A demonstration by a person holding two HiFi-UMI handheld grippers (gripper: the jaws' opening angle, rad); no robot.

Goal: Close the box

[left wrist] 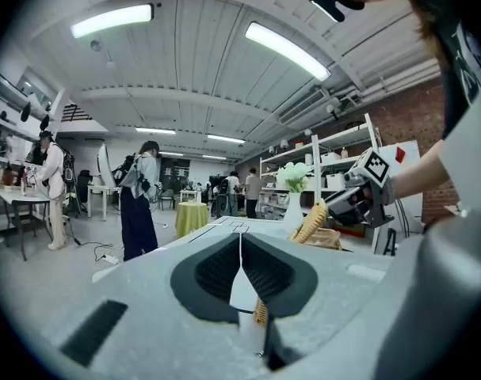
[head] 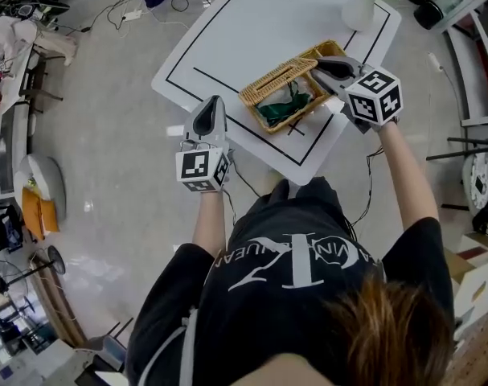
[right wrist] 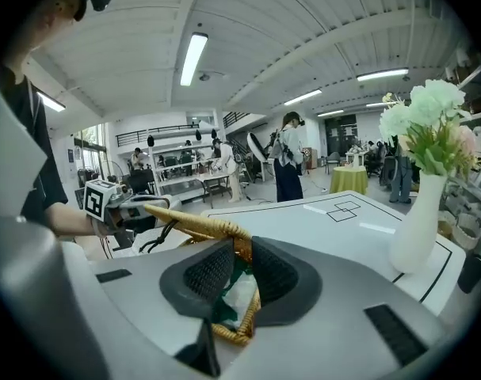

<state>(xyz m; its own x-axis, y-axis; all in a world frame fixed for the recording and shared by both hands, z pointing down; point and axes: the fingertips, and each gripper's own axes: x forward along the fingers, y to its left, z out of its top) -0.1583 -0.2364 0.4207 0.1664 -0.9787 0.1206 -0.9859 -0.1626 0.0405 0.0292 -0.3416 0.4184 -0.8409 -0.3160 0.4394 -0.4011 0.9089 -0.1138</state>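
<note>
We are partway: our right gripper (head: pixel 320 72) clamps the raised lid (head: pixel 276 77) of the wicker box (head: pixel 296 116) on the white table (head: pixel 227 30), not yet lowered, while our left gripper (head: pixel 212 107) waits nearby, jaws together and empty.

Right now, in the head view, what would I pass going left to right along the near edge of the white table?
left tool, shut with nothing in it → wicker box, lid partly raised, with green cloth inside → right tool, clamped on the box's lid
</note>
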